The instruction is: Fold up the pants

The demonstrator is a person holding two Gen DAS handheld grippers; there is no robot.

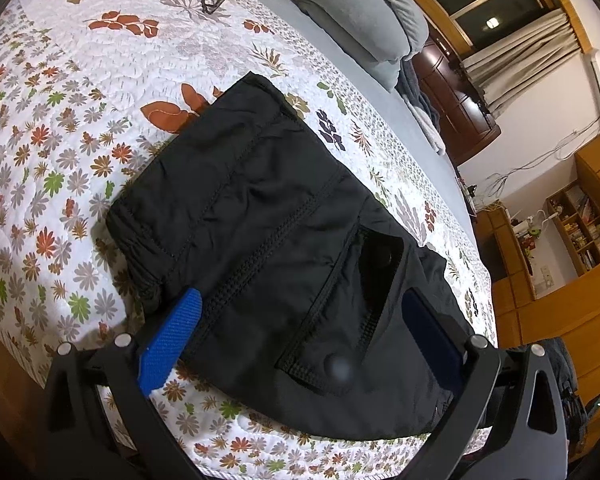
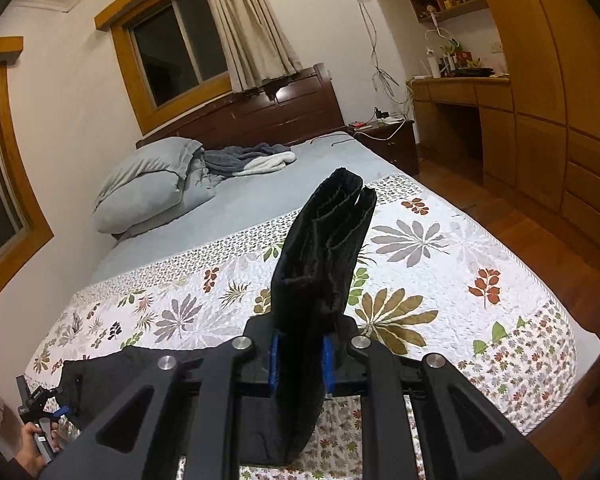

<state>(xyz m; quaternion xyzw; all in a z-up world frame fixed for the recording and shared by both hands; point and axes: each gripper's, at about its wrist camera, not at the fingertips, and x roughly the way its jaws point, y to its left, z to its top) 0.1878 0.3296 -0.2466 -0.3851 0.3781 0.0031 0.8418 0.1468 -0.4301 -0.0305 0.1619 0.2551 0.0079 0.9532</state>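
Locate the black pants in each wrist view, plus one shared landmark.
Left wrist: pants lie flat on the quilt, centre to lower right, between the open left tool fingers.
Right wrist: pants stand centre frame, pinched in the right tool.
Shared landmark: grey pillow by the headboard.

Floral quilt (image 1: pixel 80 128) on bed w/ grey pillow (image 2: pixel 148 188), dark headboard (image 2: pixel 260 116), curtains (image 2: pixel 248 24), wood shelves (image 1: pixel 580 228).

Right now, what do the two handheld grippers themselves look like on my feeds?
Both look alike. The left gripper has black angular linkage arms with triangular cut-outs, round silver pivot pins, and blue textured pads on its fingers. The right gripper has the same black arms, silver pins and blue pads. No cables, markings or sleeves are visible.
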